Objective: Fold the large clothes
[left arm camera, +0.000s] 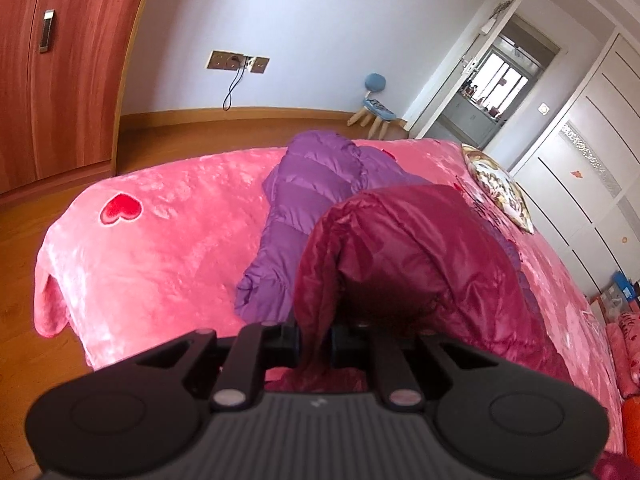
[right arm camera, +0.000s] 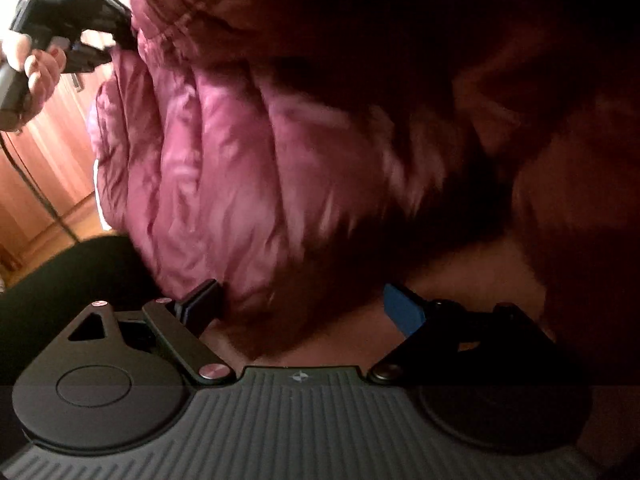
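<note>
Left tool (left arm camera: pixel 315 338): pinching maroon jacket (left arm camera: pixel 404 256) edge.
Right tool (right arm camera: pixel 308 304): spread, jacket bulk at 12 o'clock, not gripped.
Jacket: draped over bed (left arm camera: pixel 160 248), purple coat (left arm camera: pixel 304 200) at 11 o'clock behind.

Hidden behind the maroon down jacket (left arm camera: pixel 400 248): the fingertips of the left tongs (left arm camera: pixel 316 340), much of the purple jacket (left arm camera: pixel 304 200), part of the pink bed cover (left arm camera: pixel 160 248). Cut off at the right edge: a patterned cushion (left arm camera: pixel 500 188). Blurred and dark in the right wrist view: jacket folds ahead of the right tongs (right arm camera: pixel 304 304). Cropped at the left edge: the hand (right arm camera: pixel 40 68).
</note>
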Motion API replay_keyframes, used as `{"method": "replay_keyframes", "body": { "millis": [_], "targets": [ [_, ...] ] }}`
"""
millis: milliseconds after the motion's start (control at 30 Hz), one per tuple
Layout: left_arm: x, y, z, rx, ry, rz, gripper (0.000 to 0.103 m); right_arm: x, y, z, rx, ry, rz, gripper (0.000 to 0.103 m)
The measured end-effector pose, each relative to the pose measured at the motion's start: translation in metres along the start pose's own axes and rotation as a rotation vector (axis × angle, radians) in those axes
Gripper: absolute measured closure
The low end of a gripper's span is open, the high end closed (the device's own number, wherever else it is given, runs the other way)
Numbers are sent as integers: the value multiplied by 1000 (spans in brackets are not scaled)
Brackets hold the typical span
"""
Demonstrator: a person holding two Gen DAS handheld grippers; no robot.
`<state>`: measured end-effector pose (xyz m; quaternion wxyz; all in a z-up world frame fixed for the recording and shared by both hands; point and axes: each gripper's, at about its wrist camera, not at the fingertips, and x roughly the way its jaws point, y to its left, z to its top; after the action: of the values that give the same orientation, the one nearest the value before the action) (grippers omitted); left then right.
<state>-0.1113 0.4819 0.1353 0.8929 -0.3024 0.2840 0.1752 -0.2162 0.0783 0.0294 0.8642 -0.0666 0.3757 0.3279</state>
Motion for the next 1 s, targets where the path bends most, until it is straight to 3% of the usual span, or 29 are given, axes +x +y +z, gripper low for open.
{"method": "replay_keyframes", "body": {
  "millis": [100, 300, 367, 433, 567, 700, 1000],
  "targets": [
    [2, 1, -3, 5, 9, 15, 93, 7, 4, 5, -14, 10, 21, 0],
    [2, -1, -8, 18, 26, 22, 93, 28, -7, 37, 46, -93, 77, 2],
    [-2, -4, -9, 39, 28, 13, 93, 25, -13, 37, 101, -96, 112, 32],
    [-7, -8, -9, 58, 33, 2, 94, 18, -19, 41, 142, -87, 158, 52],
    [-24, -16, -7, 72, 38, -57, 95, -5, -23, 55, 196, -129, 187, 69],
    [-50, -30, -5, 77, 24, -170, 95, -40, -34, 57, 272, -232, 219, 73],
    [-118, -92, -10, 90, 13, -553, 95, -164, -98, 51, 512, -539, 214, 77]
  ]
}}
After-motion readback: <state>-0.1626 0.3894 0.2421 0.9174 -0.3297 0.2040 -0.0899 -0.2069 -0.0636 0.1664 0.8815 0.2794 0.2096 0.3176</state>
